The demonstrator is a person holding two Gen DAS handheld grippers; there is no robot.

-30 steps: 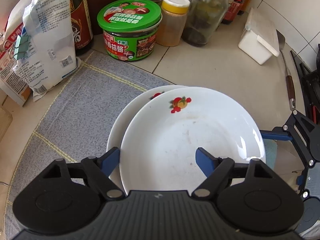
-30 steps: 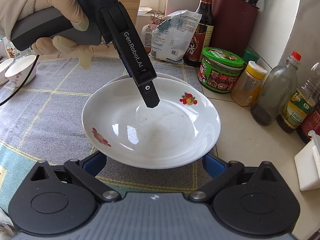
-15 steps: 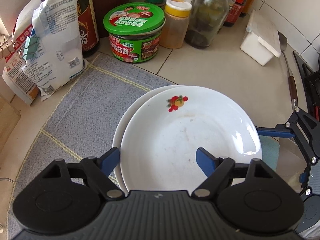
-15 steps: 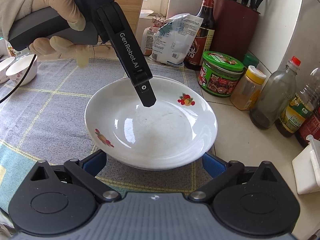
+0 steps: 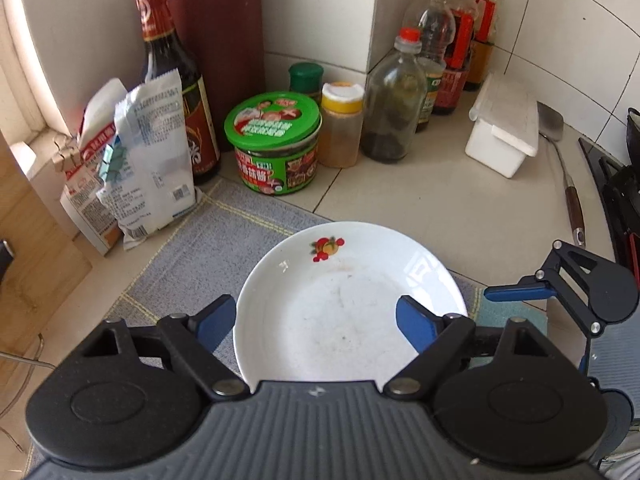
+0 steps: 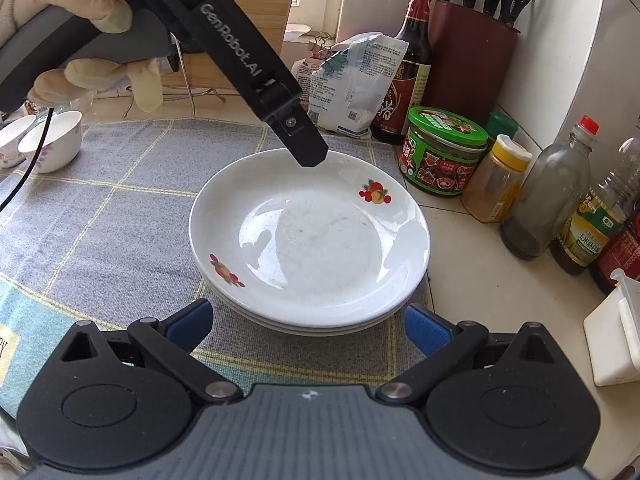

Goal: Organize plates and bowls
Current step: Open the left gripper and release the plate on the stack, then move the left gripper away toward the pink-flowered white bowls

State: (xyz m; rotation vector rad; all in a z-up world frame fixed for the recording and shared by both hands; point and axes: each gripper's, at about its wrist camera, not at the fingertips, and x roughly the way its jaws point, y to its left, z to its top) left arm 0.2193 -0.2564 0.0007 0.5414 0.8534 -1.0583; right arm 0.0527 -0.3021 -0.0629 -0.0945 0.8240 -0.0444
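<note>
Jaws on the left gripper (image 5: 316, 318) stand well apart and have just been opening wider; the stack of plates (image 6: 310, 236) shows between and beyond its blue pads (image 5: 416, 326), but neither pad presses on the rim, so nothing is held. In the right wrist view one dark finger of this gripper, printed with white lettering, slants down from a gloved hand (image 6: 86, 46) and its tip hangs just above the far rim of the top plate without clearly touching it.

Jaws on the right gripper (image 6: 310, 326) are also spread wide, one blue pad at each side of the near edge of the stack, apart from the china and gripping nothing.

The plates are white with small red fruit prints, nested one in another; their stacked rims show at the near side in the right wrist view. They rest on a grey checked cloth (image 6: 120, 208) at its right edge, next to the tiled tabletop (image 5: 440, 200). Two small white bowls (image 6: 44, 144) with a floral print sit at the far left of the cloth, well apart from the plates.

Behind the plates stand a green-lidded jar (image 5: 276, 148), a yellow-capped spice jar (image 5: 342, 124), a dark sauce bottle (image 5: 176, 92), clipped paper bags (image 5: 148, 160), a clear bottle (image 5: 394, 96) and a white lidded box (image 5: 504, 124).
</note>
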